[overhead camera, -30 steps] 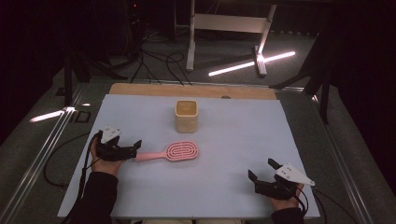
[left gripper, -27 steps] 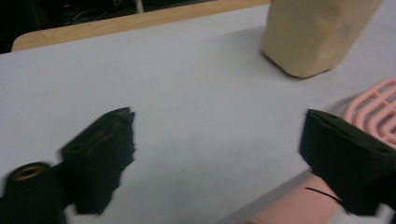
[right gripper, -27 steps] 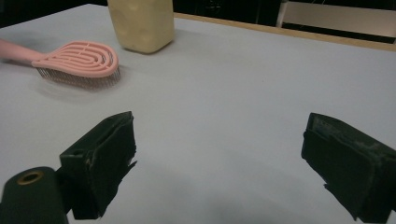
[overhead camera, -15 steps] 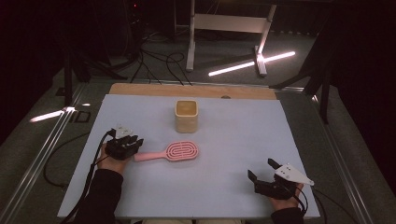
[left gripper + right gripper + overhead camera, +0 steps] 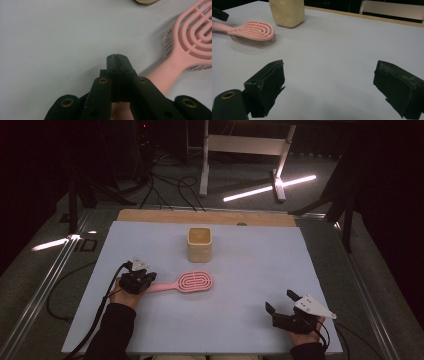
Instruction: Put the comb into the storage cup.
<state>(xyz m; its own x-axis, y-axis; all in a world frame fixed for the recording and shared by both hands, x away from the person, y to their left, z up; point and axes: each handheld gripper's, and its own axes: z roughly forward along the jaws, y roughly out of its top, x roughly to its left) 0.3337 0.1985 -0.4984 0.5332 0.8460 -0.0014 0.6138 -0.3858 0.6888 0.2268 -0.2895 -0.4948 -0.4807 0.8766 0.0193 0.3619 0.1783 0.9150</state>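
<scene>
A pink hairbrush (image 5: pixel 192 282) lies flat on the pale blue mat (image 5: pixel 250 265), handle pointing left. My left gripper (image 5: pixel 148 279) sits low over the end of that handle. Its jaws have just been closing and now stand shut. In the left gripper view the pads (image 5: pixel 117 58) meet with nothing visible between them, and the hairbrush (image 5: pixel 192 45) handle runs under the right jaw. My right gripper (image 5: pixel 280 301) rests near the front right of the mat, open and empty (image 5: pixel 329 80). The hairbrush (image 5: pixel 254 31) lies far to its left.
A cream square cup (image 5: pixel 199 244) stands upright behind the hairbrush head, and shows again in the right gripper view (image 5: pixel 287 12). A wooden strip (image 5: pixel 205 216) edges the mat's far side. Cables and a white stand lie on the dark floor beyond.
My left gripper has slid right and down onto the brush handle's end, and its jaws have gone from wide open to shut. The right gripper and the brush have stayed put.
</scene>
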